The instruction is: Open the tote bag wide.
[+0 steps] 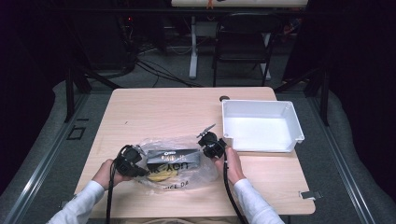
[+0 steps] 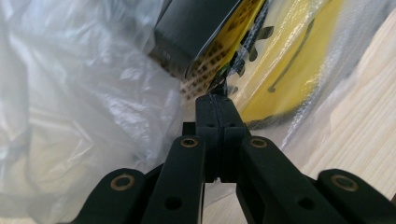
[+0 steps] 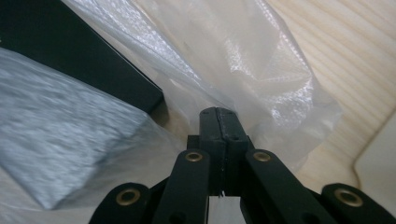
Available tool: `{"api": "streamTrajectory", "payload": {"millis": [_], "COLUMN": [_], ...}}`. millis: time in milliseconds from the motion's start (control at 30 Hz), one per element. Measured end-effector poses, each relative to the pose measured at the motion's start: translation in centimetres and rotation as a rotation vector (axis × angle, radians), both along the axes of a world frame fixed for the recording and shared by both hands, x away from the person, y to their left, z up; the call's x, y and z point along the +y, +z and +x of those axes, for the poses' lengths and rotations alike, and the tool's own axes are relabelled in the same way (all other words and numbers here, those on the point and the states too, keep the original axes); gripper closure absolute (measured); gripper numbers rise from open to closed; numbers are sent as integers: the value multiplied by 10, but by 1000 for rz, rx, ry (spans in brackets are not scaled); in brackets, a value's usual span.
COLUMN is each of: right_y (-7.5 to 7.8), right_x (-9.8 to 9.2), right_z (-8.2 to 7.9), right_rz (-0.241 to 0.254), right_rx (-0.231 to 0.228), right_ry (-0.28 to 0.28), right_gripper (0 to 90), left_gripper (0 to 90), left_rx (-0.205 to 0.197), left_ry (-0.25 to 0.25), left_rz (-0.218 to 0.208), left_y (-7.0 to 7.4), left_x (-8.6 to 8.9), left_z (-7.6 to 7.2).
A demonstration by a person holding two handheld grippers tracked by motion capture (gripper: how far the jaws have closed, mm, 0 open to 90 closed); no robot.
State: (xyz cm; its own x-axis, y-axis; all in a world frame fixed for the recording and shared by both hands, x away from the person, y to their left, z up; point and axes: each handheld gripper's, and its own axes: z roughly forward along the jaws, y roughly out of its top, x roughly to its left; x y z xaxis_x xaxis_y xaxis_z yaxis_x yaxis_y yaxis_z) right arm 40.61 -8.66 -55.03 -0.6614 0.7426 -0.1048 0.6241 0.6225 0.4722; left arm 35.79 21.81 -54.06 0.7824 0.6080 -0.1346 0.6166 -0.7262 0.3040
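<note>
Overhead, both grippers, left (image 1: pixel 140 169) and right (image 1: pixel 207 140), clench plastic bag (image 1: pixel 205 170); left gripper view reveals yellow printing.

The surface (image 1: pixel 154 107) is pale wood-grain board with a matt, smooth finish, and the bin (image 1: pixel 292 122) on it looks like white moulded plastic with a slight sheen. The bag (image 2: pixel 88 107) is thin, clear plastic film, crinkled and glossy where the light catches it, and through it a black box (image 3: pixel 70 60) looks matt and card-like beside something yellow and shiny. Each claw is matt black plastic with small brass-coloured metal rivets (image 2: pixel 122 182).
</note>
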Motion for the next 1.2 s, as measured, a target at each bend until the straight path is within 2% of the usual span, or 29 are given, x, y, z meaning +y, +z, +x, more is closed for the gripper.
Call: {"api": "streamTrajectory", "payload": {"millis": [133,233,267,300,333,367,400,433,467,500,533,567,600,633,667,700,733,800,833,867,900,933,1033,1067,1100,1133,1200], "right_y": [-2,-3,-2,6,12,17,25,25,31,40,40,46,46,46,46,44,40,31,21,21,17,11,6,2,0,-1,-2], "right_x": [-2,-4,-5,-10,-13,-15,-19,-19,-23,-29,-29,-30,-30,-25,-25,-22,-19,-15,-12,-12,-11,-11,-11,-12,-12,-13,-15], "right_z": [1,1,1,-2,-4,-6,-8,-8,-10,-15,-15,-21,-21,-31,-31,-36,-39,-44,-48,-48,-49,-52,-54,-57,-57,-57,-58], "right_rz": [-70,-61,-58,22,67,115,146,146,172,233,233,273,273,277,277,247,228,180,148,148,131,120,92,71,63,57,61], "right_rx": [-7,-7,6,29,32,28,41,41,51,91,91,131,131,150,150,151,175,173,187,187,181,187,192,197,204,217,213], "right_ry": [-24,-25,-15,4,18,15,28,28,31,62,62,103,103,136,136,148,160,173,173,173,184,183,190,193,193,192,186], "right_gripper": [900,900,900,805,752,730,699,699,643,536,536,392,392,383,383,393,418,600,741,741,802,900,900,900,900,900,900], "left_gripper": [900,897,897,801,767,754,719,719,665,617,617,586,586,539,538,538,522,521,559,593,593,669,723,801,835,856,873], "left_rx": [-2,-1,-10,-14,-21,-41,-41,-54,-68,-86,-98,-109,-117,-137,-137,-141,-154,-160,-191,-191,-186,-208,-187,-195,-195,-189,-184], "left_ry": [-12,-17,-18,-7,2,4,4,13,10,22,33,40,53,85,85,100,123,142,176,176,180,213,224,227,227,225,222], "left_rz": [53,47,30,3,-22,-69,-69,-91,-104,-110,-122,-135,-154,-171,-171,-182,-184,-182,-152,-152,-139,-116,-120,-97,-97,-85,-64], "left_y": [-4,-4,-2,2,6,17,17,22,26,31,34,38,41,46,46,48,49,49,45,45,42,36,31,27,27,24,19], "left_x": [-2,-2,-3,-3,-2,-1,-1,0,0,1,2,4,6,9,9,11,12,12,10,10,10,10,12,13,13,13,11], "left_z": [-1,-1,-2,-2,-2,-3,-3,-4,-4,-4,-4,-3,-2,2,2,5,8,13,17,17,20,24,29,32,32,34,37]}}
